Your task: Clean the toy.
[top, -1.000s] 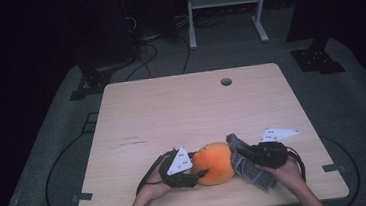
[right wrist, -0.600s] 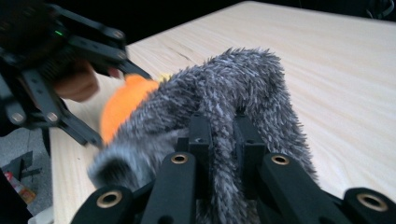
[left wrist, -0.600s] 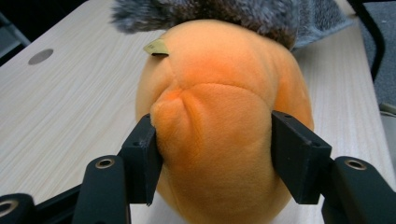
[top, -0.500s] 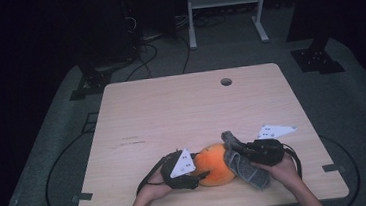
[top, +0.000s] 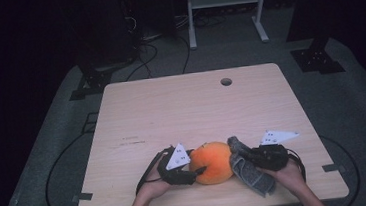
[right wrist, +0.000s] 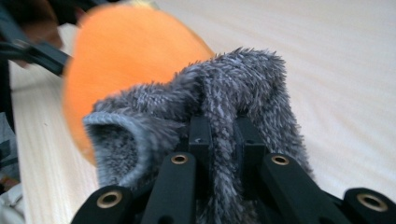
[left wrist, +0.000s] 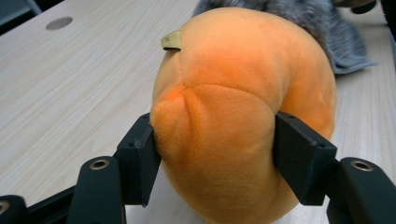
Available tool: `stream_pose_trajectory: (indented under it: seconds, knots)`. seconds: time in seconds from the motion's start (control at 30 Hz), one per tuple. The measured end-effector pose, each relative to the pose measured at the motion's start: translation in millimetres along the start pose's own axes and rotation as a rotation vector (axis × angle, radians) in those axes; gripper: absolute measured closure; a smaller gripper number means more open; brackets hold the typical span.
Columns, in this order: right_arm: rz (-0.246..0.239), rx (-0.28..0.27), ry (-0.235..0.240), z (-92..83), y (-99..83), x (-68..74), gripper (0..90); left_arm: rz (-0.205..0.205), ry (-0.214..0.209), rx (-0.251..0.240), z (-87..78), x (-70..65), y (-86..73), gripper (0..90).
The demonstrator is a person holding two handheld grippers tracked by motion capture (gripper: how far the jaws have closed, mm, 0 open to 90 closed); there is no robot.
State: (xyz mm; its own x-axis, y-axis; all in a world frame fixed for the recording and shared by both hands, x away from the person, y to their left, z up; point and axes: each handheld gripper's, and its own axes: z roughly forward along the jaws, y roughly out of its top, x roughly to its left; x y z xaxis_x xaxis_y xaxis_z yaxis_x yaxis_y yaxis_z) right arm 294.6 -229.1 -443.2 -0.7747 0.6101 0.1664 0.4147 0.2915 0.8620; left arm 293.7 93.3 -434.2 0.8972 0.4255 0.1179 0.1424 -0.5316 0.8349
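Note:
An orange plush fruit (top: pixel 213 161) with a small stem lies near the table's front edge. My left gripper (top: pixel 197 172) comes at it from the left. In the left gripper view its pads (left wrist: pixel 140 158) press into both sides of the plush (left wrist: pixel 233 116), and the jaws have just been opening a little with the plush still between them. My right gripper (top: pixel 238 156) is shut on a grey fuzzy cloth (top: pixel 250 177) right beside the plush. In the right gripper view the cloth (right wrist: pixel 224 88) is bunched between the jaws (right wrist: pixel 224 135), with the plush (right wrist: pixel 126 51) behind it.
The light wooden table (top: pixel 186 107) has a round cable hole (top: pixel 226 81) at the back. Cables trail from both grippers off the front corners. A white metal stand (top: pixel 223 9) and dark tripod feet (top: pixel 317 58) are on the floor beyond the table.
Both hands have stayed nearly in place at the plush. The grey cloth in the right gripper now hangs a little lower, toward the front edge.

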Motion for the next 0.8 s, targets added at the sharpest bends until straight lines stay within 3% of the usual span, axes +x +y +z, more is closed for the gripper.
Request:
stream_pose_trajectory:
  seconds: [0.13, 0.23, 0.27, 0.33, 0.37, 0.4, 0.47, 0.53, 0.57, 0.63, 0.67, 0.8]
  knots:
    - [-0.067, -0.096, 0.087, -5.4, 12.5, 20.9, 79.6, -0.026, 0.020, -0.009, 3.0, -0.6, 0.8, 35.9]
    - [-0.119, -0.060, 0.050, 7.0, 10.3, 27.9, 79.5, -0.051, -0.003, -0.030, 1.7, 0.3, 1.4, 29.1]
    - [-0.110, -0.065, 0.051, 8.7, 8.8, 25.9, 79.5, -0.067, -0.017, -0.047, -1.0, 2.0, 0.7, 24.7]
    - [-0.101, -0.066, 0.036, 6.6, 7.6, 22.4, 79.5, -0.093, -0.032, -0.024, -5.4, 5.4, 0.5, 17.0]
    - [-0.100, -0.062, 0.011, 5.2, 6.8, 20.9, 79.5, -0.076, -0.045, 0.006, -6.1, 6.4, -0.2, 16.9]
    - [-0.084, -0.063, 0.000, 4.1, 6.0, 17.7, 79.4, -0.071, -0.045, 0.017, -5.3, 6.4, -1.3, 18.2]
    - [-0.054, -0.067, -0.023, 3.3, 5.4, 11.6, 79.4, -0.094, -0.071, -0.010, -0.3, 5.2, -1.8, 36.7]
    - [-0.062, -0.064, -0.050, 1.8, 8.6, 11.5, 79.5, -0.080, -0.041, -0.020, 2.7, 3.8, 1.9, 42.8]
    - [-0.091, -0.081, -0.063, -1.5, 11.6, 15.3, 79.6, -0.093, -0.035, -0.039, 1.8, 3.8, 3.2, 45.1]
    - [-0.122, -0.119, -0.039, -6.2, 16.1, 25.0, 79.6, -0.115, -0.039, -0.061, 2.0, 2.3, 4.6, 47.7]
    - [-0.146, -0.138, -0.029, -7.2, 18.4, 32.2, 79.6, -0.105, -0.033, -0.058, 2.9, 0.5, 5.4, 47.9]
    - [-0.272, -0.116, -0.028, -0.5, 24.1, 58.3, 79.4, -0.101, -0.033, -0.050, 4.9, -3.9, 8.4, 48.1]
